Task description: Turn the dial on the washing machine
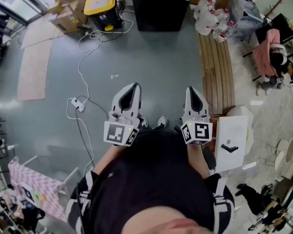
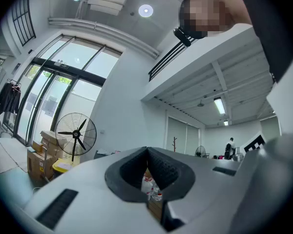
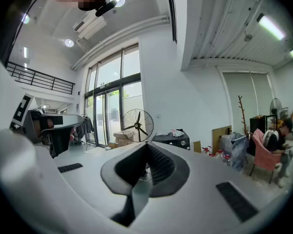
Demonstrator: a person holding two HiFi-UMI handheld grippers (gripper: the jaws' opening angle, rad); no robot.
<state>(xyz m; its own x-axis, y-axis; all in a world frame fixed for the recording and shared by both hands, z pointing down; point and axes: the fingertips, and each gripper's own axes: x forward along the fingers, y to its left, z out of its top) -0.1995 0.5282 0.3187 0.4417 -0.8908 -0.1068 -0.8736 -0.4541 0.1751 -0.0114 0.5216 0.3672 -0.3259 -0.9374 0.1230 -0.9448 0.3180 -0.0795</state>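
Yellow-lidded bin point(image 1: 100, 4): far left of the back wall, beside cardboard boxes; not part of the job.
Cable point(image 1: 78, 103): white, trailing over the grey floor ahead of the left hand.
Left gripper point(image 1: 135, 87): held close to the torso, pointing forward. In its own view point(image 2: 147, 148) the pad tips meet and nothing is between them; water bottles show through the gap below the tips.
Washing machine point(image 1: 161, 6): most likely the black box-shaped unit against the far wall. It is straight ahead, well apart from both grippers, across open floor.
Dial: not visible in any view; its place on the machine cannot be told.
Right gripper point(image 1: 192, 90): level with the left one and also pointing forward. Its own view point(image 3: 146, 144) shows the jaws closed and empty, with the dark machine point(image 3: 172, 140) just right of the tips.
Key relation: the machine sits about midway between the two gripper lines, so neither hand is clearly nearer. The next move looks like a walk forward.
Wooden bench point(image 1: 217, 67): runs forward along the right side, with water bottles point(image 1: 212, 18) at its far end.
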